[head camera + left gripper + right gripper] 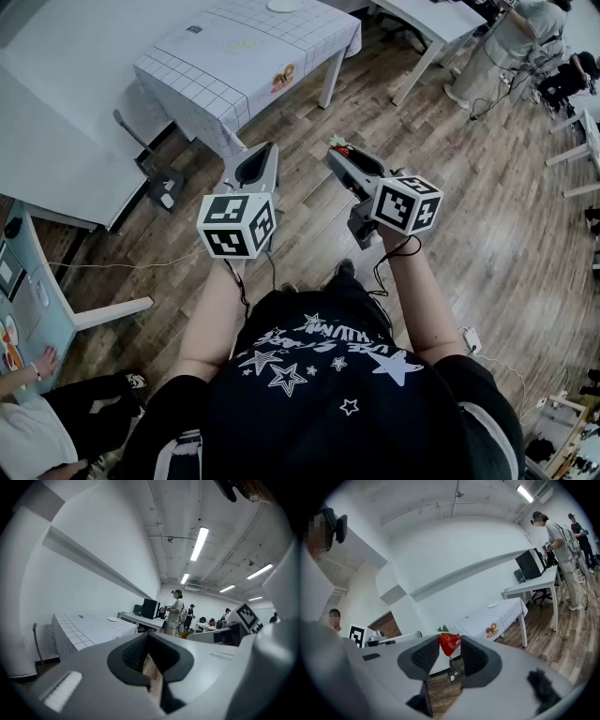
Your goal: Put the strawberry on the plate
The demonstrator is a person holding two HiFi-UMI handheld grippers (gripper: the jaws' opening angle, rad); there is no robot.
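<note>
right gripper (450,651) has the strawberry (450,642): red fruit, green leaves on top, pinched between the two dark pads right at the tips, jaws spread wide around it. in the head view that same berry is a small red dot at the nose of the tool, just right of centre, up in the air over the wooden floor (469,216). so the pickup looks done.

left gripper (271,148) sits beside it, just left of centre, jaws together with nothing in them. its own view shows only a sliver of floor below the meeting tips. no job for it here that i can see.

now the plate (493,605): a small pale disc lying on the table (234,56) with the white grid cloth, on the far side of the top, at the very top edge of the head view. it's well apart from both tools, with open floor between the person and the table. it looks bare from here, though it's small in every view.

my read: the grab is finished and the whole placing is left. that means closing the gap to the table, bringing the berry over the plate, lowering it and opening the jaws. the risk i'd flag is that tip-only hold on a soft, rounded fruit.
</note>
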